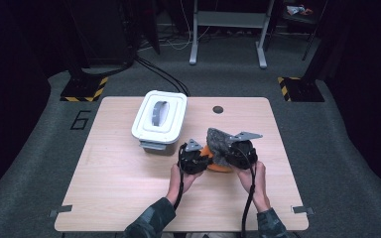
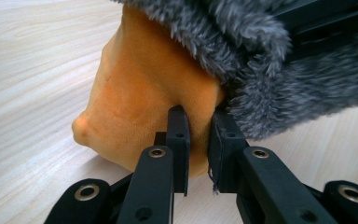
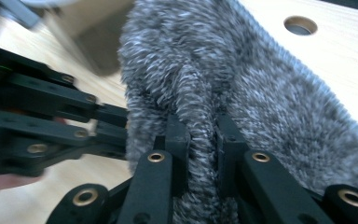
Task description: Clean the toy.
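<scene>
An orange foam figure (image 1: 219, 167) lies on the wooden table (image 1: 119, 178), with a grey furry cover (image 1: 220, 140) pulled over its upper part. My left gripper (image 1: 206, 158) comes in from the left and is shut on a narrow edge of the orange figure (image 2: 144, 84), just beneath the fur (image 2: 261, 70); its jaws (image 2: 199, 128) stand close together. My right gripper (image 1: 226, 150) comes in from the right and is shut on a fold of the grey fur (image 3: 261, 93), pinched between its jaws (image 3: 200, 133). The left gripper (image 3: 119, 126) shows at the left of the right gripper view.
A white lidded box (image 1: 159, 116) with a grey handle stands at the back left of the table, close behind the left gripper. A round cable hole (image 1: 218, 109) is near the far edge. Bare wood lies to the left and front.
</scene>
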The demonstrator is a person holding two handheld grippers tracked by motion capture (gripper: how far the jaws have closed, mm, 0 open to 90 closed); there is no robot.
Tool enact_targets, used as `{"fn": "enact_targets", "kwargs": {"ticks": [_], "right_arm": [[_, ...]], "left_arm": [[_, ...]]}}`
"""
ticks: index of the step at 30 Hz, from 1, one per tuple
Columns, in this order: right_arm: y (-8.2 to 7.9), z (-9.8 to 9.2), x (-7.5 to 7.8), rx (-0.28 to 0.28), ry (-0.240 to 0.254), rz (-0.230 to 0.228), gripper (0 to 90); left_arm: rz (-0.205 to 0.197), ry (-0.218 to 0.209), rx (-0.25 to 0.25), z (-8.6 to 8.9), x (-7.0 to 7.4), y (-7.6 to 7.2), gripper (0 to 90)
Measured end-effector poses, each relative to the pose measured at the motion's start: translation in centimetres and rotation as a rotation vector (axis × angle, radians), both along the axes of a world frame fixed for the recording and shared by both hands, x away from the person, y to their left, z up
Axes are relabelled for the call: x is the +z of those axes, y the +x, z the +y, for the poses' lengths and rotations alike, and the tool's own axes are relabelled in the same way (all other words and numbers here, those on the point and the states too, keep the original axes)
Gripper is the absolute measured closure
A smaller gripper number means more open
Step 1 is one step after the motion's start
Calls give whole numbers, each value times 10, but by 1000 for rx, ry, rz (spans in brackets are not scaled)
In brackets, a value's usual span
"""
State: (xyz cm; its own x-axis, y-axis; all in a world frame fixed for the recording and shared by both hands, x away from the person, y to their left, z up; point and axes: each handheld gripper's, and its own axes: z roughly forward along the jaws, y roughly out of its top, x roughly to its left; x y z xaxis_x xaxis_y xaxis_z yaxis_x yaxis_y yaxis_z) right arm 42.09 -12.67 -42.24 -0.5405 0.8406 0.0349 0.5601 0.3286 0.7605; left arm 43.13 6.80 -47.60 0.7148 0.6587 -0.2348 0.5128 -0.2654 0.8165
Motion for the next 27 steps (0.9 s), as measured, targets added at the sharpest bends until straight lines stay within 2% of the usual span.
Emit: {"fn": "enact_targets", "kwargs": {"ticks": [3,7,12,17,20,27], "right_arm": [[0,-1,0,-4,-16,-14,793],[-1,-10,0,-40,-28,-22,793],[1,-34,-8,-110,11,-16,792],[4,-52,-20,-165,10,15,791],[9,-63,-31,-198,21,53,790],[19,-72,-59,-237,18,132,790]], "left_arm": [[-4,4,4,-1,0,-1,806],[3,-4,5,0,-1,0,807],[7,-7,6,0,-1,1,807],[10,-2,5,0,-1,2,807],[24,-15,7,1,-3,2,807],[23,-14,4,3,-3,2,806]]}}
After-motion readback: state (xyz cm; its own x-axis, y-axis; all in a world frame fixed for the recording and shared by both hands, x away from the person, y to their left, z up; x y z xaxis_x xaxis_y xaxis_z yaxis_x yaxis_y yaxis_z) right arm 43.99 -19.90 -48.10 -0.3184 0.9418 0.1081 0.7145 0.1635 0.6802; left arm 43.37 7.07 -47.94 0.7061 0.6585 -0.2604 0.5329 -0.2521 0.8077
